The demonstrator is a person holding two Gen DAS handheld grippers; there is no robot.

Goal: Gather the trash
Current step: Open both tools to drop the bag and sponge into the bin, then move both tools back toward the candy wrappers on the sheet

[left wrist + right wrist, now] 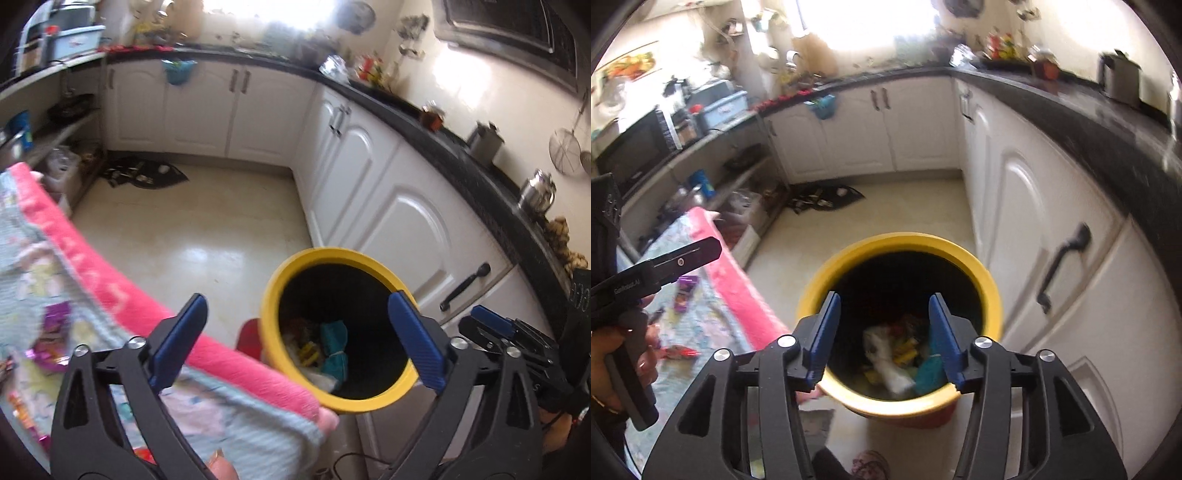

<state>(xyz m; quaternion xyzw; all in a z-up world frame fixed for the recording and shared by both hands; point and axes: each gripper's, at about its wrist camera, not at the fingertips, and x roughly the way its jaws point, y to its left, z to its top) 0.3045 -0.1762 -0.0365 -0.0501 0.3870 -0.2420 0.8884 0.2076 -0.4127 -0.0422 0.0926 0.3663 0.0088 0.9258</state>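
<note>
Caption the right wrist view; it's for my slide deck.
Open right tool poised empty over the yellow bin, wrappers already inside.

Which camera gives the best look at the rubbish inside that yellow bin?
The right wrist view: it looks almost straight down into the yellow bin, showing the trash centrally. The left wrist view sees the bin off-centre, with less trash visible.

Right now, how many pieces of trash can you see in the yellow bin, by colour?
Inside the bin, as far as the blur allows:
White: 1, a crumpled wrapper
Teal: 1, a bag
Yellow: 1, a wrapper
Total: 3 clear pieces. More scraps lie beneath, too blurred to count.
</note>
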